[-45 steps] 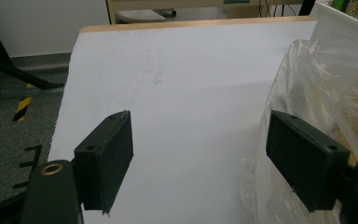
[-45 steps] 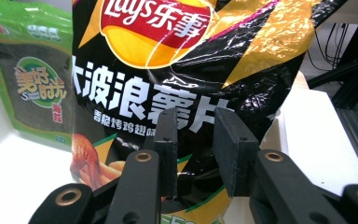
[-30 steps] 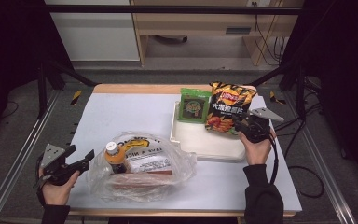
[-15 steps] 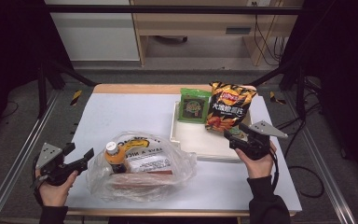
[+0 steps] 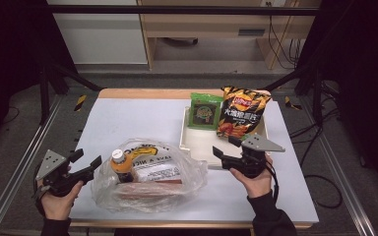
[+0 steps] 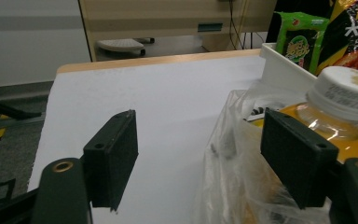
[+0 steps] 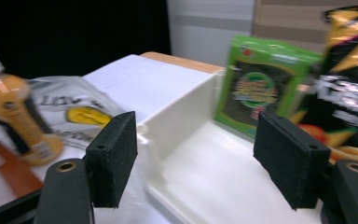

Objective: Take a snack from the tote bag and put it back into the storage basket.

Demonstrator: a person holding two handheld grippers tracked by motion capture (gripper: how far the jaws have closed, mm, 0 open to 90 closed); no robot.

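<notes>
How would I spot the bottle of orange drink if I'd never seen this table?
Start at the white table and find the crumpled clear plastic bag near its front edge. The orange drink bottle stands at the bag's left end, its neck poking out. Its white cap and orange liquid set it apart from the flat packets lying beside it in the bag.

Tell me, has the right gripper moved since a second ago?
Yes. The right gripper has pulled back from the chip bag toward the white tray's near edge, jaws just opening, nothing between them.
</notes>
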